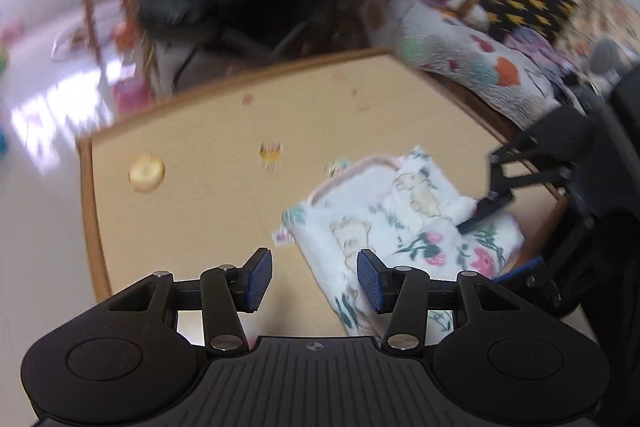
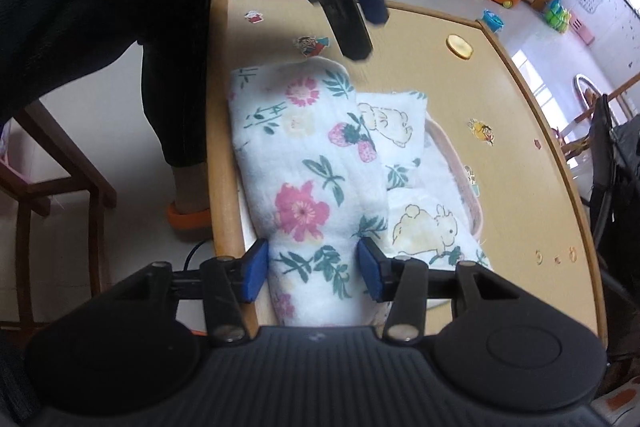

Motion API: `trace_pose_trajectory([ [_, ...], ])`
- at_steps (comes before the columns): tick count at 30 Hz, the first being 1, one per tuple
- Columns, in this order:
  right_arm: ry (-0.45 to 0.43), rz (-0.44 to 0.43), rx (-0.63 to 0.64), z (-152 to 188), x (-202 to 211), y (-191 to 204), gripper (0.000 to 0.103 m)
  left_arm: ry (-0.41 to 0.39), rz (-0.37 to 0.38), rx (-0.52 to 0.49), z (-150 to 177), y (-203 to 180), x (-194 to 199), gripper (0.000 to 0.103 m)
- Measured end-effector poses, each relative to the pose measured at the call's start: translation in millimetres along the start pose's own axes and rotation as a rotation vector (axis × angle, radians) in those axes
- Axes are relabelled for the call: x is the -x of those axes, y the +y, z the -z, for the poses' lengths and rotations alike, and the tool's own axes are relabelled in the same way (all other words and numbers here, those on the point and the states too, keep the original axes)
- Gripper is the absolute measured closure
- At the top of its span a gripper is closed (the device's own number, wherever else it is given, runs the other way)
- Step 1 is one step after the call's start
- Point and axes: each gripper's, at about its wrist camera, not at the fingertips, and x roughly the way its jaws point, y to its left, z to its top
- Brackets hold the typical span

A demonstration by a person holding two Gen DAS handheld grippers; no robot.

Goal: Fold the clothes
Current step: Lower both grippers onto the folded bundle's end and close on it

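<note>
Folded floral cloth (image 2: 308, 163) lies on the table (image 2: 520, 155) between blue fingers (image 2: 370, 273).

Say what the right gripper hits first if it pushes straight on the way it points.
Probably the folded floral cloth: it lies directly between and ahead of the open right gripper, with the table beneath it. Depth is hard to judge.
</note>
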Motion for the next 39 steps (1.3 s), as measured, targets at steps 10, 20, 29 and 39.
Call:
trace_pose_trajectory([
  [10, 0.001, -0.055, -0.070, 0, -3, -15, 0.052, 0.096, 0.231, -0.518, 15, -62, 10, 0.052],
  [20, -0.018, -0.163, -0.238, 4, -6, -50, 0.052, 0.141, 0.194, -0.702, 26, -83, 2, 0.052],
  [29, -0.023, -0.220, -0.300, 6, -9, -63, 0.052, 0.175, 0.180, -0.812, 34, -89, 17, 0.050],
  [39, -0.025, -0.223, -0.309, 6, -9, -64, 0.051, 0.194, 0.209, -0.797, 45, -87, 22, 0.049],
])
